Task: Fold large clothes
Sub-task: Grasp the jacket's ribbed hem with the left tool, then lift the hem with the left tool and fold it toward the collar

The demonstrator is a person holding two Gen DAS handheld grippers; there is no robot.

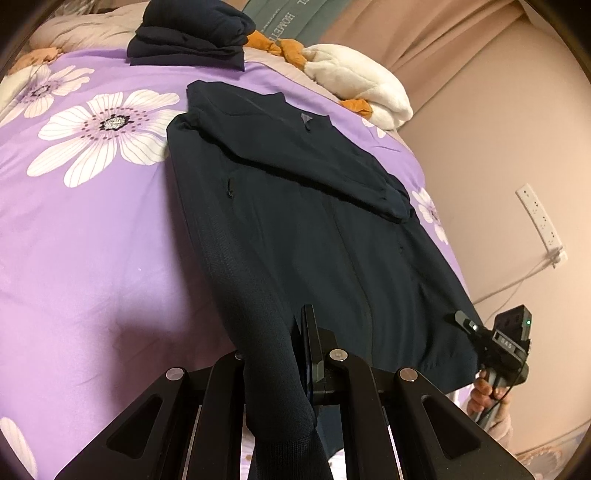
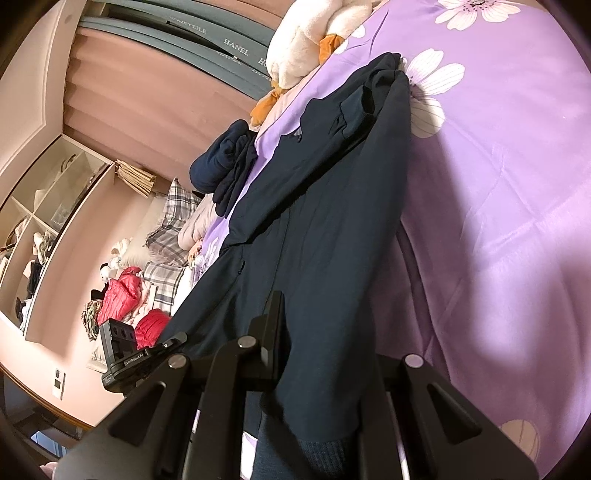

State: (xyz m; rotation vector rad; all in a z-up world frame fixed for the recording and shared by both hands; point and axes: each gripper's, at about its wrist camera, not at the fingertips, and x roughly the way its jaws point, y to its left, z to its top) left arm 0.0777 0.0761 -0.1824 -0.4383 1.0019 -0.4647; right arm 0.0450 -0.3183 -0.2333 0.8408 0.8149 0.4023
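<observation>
Two grippers clamped on one dark jacket [image 1: 295, 206], left gripper [image 1: 295, 354] pinching the ribbed hem, right gripper [image 2: 291, 354] pinching the hem's other corner, jacket stretched across the purple floral bedspread [image 1: 92, 240], sleeve folded over its chest, folded dark clothes [image 1: 192, 37] beyond

The jacket [image 1: 295, 206] lies spread on the bed [image 1: 92, 229], collar toward the far end, with 1 sleeve [image 1: 306, 166] folded across its chest. Behind the collar sits a stack of folded clothes [image 1: 188, 35], and to its right a plush toy [image 1: 354, 85] lies along the bed's edge. The left hand-held gripper [image 1: 295, 354] clamps the jacket's near hem at 1 corner; the right hand-held gripper [image 2: 291, 350] clamps the hem at the other. In the right wrist view, more clothes [image 2: 125, 299] lie heaped beyond the bed.
</observation>
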